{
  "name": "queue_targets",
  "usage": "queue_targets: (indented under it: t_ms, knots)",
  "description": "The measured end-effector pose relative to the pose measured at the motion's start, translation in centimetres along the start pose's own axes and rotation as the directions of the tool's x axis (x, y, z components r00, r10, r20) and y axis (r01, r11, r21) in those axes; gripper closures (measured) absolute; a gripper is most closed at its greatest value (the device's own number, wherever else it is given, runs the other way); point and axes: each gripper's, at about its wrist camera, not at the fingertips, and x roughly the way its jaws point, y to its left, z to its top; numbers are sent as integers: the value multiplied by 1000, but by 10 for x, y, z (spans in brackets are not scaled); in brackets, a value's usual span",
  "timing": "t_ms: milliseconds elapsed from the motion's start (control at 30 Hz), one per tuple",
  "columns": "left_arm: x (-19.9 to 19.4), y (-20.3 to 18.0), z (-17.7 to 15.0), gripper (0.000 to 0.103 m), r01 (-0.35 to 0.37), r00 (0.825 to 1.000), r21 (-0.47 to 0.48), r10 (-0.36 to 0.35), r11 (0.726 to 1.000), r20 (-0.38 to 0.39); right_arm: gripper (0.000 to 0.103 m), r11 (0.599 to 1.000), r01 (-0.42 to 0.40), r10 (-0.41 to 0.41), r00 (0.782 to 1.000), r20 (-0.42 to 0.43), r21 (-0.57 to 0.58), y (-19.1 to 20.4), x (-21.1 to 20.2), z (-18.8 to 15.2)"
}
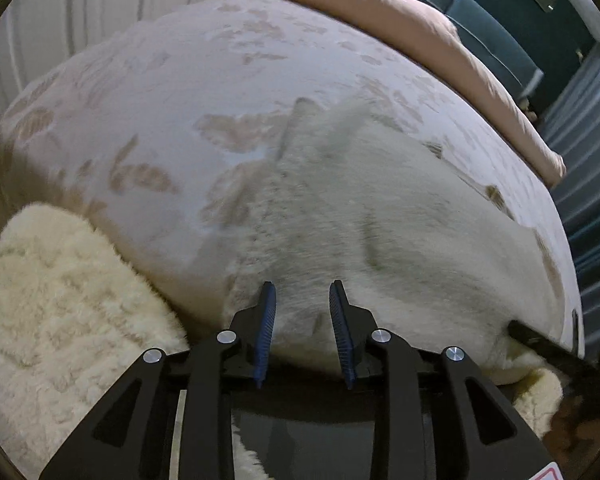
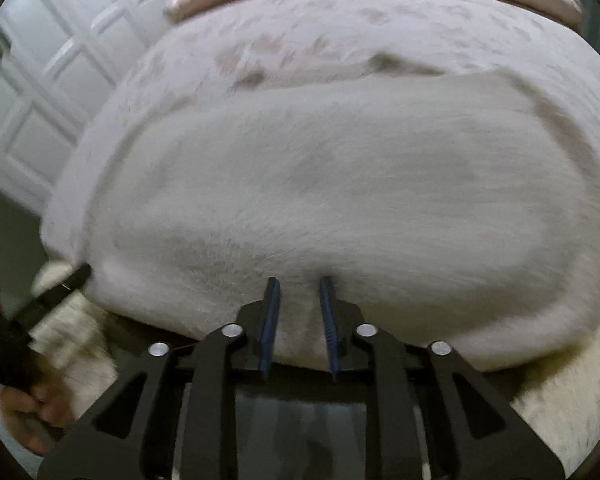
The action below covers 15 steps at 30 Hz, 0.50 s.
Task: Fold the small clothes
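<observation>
The fuzzy white garment (image 1: 372, 216) is lying flat on the patterned bedspread (image 1: 148, 92). The left gripper (image 1: 302, 295) is partly open over its near hem, gripping nothing, and same goes for the right gripper (image 2: 299, 285). I'd check that both corners stay level before folding. Only the left view shows the fluffy cream rug (image 1: 52, 292); only the right one shows the person's hand (image 2: 24, 412).

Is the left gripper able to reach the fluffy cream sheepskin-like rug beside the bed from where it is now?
Probably yes. The left gripper is open over the near edge of the white fuzzy garment, and the fluffy cream rug lies just to its left, lower down, with nothing visible between them.
</observation>
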Motion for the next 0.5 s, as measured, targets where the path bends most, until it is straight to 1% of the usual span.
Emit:
queue_targets:
  t_ms: [33, 67, 133, 167, 233, 267, 333, 400, 433, 500]
  knots:
    - [0, 4, 1, 75, 5, 1000, -23, -5, 1000, -5, 78, 1000, 23, -23, 1000, -9, -22, 5, 10, -1]
    - [-2, 8, 2, 75, 15, 1000, -49, -15, 999, -4, 77, 997, 57, -56, 998, 5, -49, 11, 12, -2]
    - [-9, 12, 4, 74, 29, 1000, -77, -29, 997, 9, 76, 992, 94, -94, 996, 7, -79, 22, 1, 2]
    - [-14, 14, 4, 71, 35, 999, -88, -33, 996, 20, 76, 992, 93, -92, 996, 17, -81, 24, -4, 5]
    - [-20, 20, 5, 46, 37, 999, -121, -33, 992, 37, 76, 995, 54, -51, 998, 44, -79, 25, -16, 12]
    - [-19, 25, 5, 44, 35, 999, -153, -29, 988, 44, 76, 996, 41, -37, 998, 56, -79, 28, -20, 18]
    - [-11, 32, 8, 44, 56, 998, -198, -53, 979, 23, 76, 997, 34, -30, 998, 54, -73, 32, -16, 28]
    - [-1, 37, 11, 44, 68, 998, -238, -70, 969, 0, 75, 999, 12, -12, 1000, 9, -42, 30, 3, 37]
    - [1, 37, 13, 44, 72, 997, -242, -73, 968, 5, 75, 1000, 8, -8, 1000, -8, -29, 29, 10, 40]
    - [9, 33, 17, 44, 64, 998, -228, -65, 972, 2, 75, 1000, 11, -11, 1000, -12, -13, 29, 22, 41]
